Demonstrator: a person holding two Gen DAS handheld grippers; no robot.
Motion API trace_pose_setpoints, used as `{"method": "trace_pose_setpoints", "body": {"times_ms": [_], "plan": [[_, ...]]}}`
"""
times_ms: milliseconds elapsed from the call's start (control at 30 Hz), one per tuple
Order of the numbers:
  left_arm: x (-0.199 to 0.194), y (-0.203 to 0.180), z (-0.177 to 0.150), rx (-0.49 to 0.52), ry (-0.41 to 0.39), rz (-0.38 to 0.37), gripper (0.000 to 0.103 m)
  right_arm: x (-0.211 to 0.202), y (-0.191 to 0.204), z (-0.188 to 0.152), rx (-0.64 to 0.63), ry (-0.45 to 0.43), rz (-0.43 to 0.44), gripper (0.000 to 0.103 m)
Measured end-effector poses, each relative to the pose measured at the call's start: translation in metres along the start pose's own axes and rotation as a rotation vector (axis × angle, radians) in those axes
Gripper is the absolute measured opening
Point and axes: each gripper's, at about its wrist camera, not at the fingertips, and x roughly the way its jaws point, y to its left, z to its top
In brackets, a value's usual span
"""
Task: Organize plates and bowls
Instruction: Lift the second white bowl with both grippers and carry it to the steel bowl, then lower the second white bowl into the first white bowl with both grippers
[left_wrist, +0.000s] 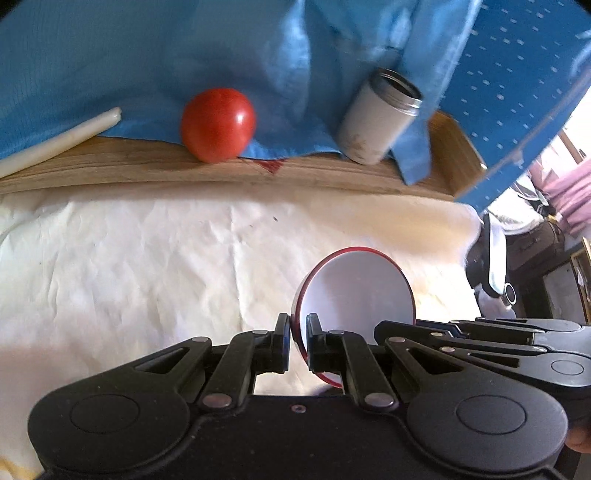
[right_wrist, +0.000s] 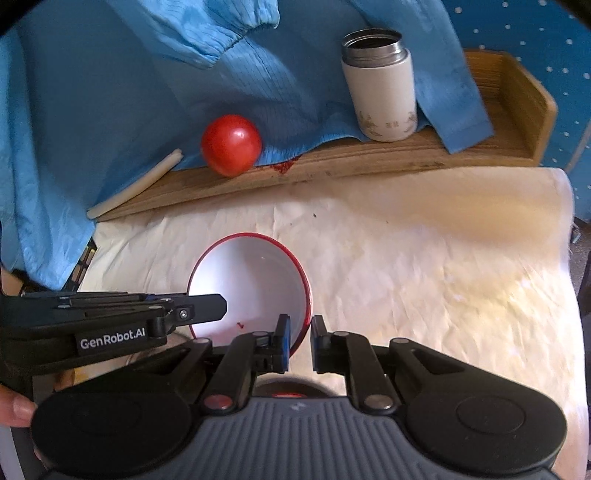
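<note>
A bowl (left_wrist: 354, 291) with a white inside and a red outside hangs tilted above the white-covered table. My left gripper (left_wrist: 298, 332) is shut on its left rim, one finger inside and one outside. My right gripper (right_wrist: 300, 332) is shut on the opposite rim of the same bowl (right_wrist: 251, 284). From the side, the right gripper (left_wrist: 382, 328) reaches in at the bowl's right edge in the left wrist view. In the right wrist view the left gripper (right_wrist: 221, 305) comes in from the left. A small red speck lies inside the bowl.
A crumpled white sheet (right_wrist: 424, 258) covers the table. Behind it a wooden tray (right_wrist: 369, 158) holds a red tomato (right_wrist: 231, 144), an open white flask (right_wrist: 380, 92), a white stick (right_wrist: 136, 188) and draped blue cloth (right_wrist: 147, 74). A dark object (left_wrist: 495, 266) sits off the table's right edge.
</note>
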Motion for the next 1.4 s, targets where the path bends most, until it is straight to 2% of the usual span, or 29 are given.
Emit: {"method": "trace_pose_setpoints", "body": {"times_ms": [333,700,1100,1400], "plan": [[-0.016,-0.02,-0.039,0.04,0.019,-0.011,0.009,-0.029,-0.001,-0.043,-0.009,0.005,-0.017,0.013],[-0.014,-0.025,-0.081,0.075,0.063,0.006,0.009,-0.035,0.001,-0.078,-0.021,0.051,-0.032,0.013],[0.001,-0.026,-0.094,0.076,0.094,0.03,0.009,-0.025,-0.001,-0.089,-0.017,0.091,-0.046,0.013],[0.013,-0.034,-0.098,0.121,0.104,0.065,0.011,-0.015,-0.007,-0.089,-0.009,0.115,-0.06,0.013]]}}
